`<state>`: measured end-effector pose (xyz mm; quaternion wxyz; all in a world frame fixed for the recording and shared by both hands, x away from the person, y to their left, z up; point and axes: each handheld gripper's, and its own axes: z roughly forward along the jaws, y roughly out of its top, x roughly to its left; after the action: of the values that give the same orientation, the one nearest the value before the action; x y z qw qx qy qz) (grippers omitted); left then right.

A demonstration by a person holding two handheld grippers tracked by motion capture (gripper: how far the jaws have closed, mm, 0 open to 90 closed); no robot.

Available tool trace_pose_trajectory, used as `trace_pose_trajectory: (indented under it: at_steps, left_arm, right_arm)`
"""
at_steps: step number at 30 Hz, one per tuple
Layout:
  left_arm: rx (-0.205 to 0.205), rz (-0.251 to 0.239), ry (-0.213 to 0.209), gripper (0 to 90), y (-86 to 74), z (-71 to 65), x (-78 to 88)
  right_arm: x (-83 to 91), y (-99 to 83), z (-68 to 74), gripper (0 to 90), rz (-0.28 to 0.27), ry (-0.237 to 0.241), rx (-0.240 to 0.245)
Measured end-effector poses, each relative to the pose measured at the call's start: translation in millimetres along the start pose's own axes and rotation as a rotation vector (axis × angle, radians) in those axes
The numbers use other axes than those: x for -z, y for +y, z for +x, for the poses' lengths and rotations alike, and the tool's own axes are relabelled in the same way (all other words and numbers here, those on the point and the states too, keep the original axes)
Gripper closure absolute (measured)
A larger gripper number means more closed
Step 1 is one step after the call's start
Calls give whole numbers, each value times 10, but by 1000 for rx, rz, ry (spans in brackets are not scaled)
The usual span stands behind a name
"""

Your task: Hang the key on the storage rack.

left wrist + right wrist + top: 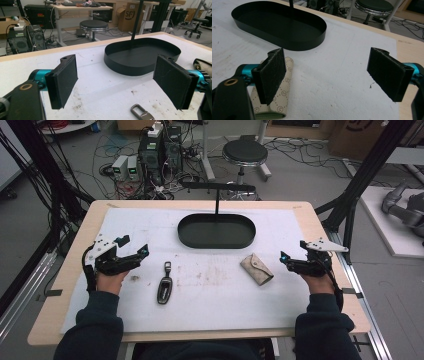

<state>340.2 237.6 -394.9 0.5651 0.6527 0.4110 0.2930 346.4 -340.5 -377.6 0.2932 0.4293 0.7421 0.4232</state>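
Observation:
A dark car key fob (pixel 164 287) with a metal loop (pixel 141 114) lies left of centre on the white mat. A beige patterned key pouch (pixel 256 268) lies right of centre. Behind both stands a black oval tray (pixel 216 245), and a thin post rises from it to a crossbar (pixel 217 186). My left gripper (pixel 134 245) hovers open to the left of the fob, with nothing between its jaws (pixel 120 82). My right gripper (pixel 292 250) is open just right of the pouch. The pouch (pixel 279 100) lies beside and partly behind the left-hand pad, outside the right gripper (pixel 329 75).
The white mat (pixel 210 305) covers most of a wooden table (pixel 75 270). Beyond the far edge are a round stool (pixel 245 152), computer towers (pixel 160 152) and loose cables. Black frame posts (pixel 360 180) stand at both sides. The tray wall (pixel 130 67) (pixel 299 44) is ahead of both grippers.

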Motion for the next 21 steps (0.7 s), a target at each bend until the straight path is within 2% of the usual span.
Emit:
trace_pose_trajectory:
  at_steps: [12,18,21]
  left_arm:
    - [-1,14,10,194,-16,-5,-14]
    - [-14,24,-5,222,-19,-57,-11]
    - [-21,44,-23,248,-26,-73,-24]
  right_arm:
    - [9,-14,-26,158,-11,4,-6]
    - [28,-8,-14,159,-16,3,-3]
    - [12,0,6,159,-16,6,-15]
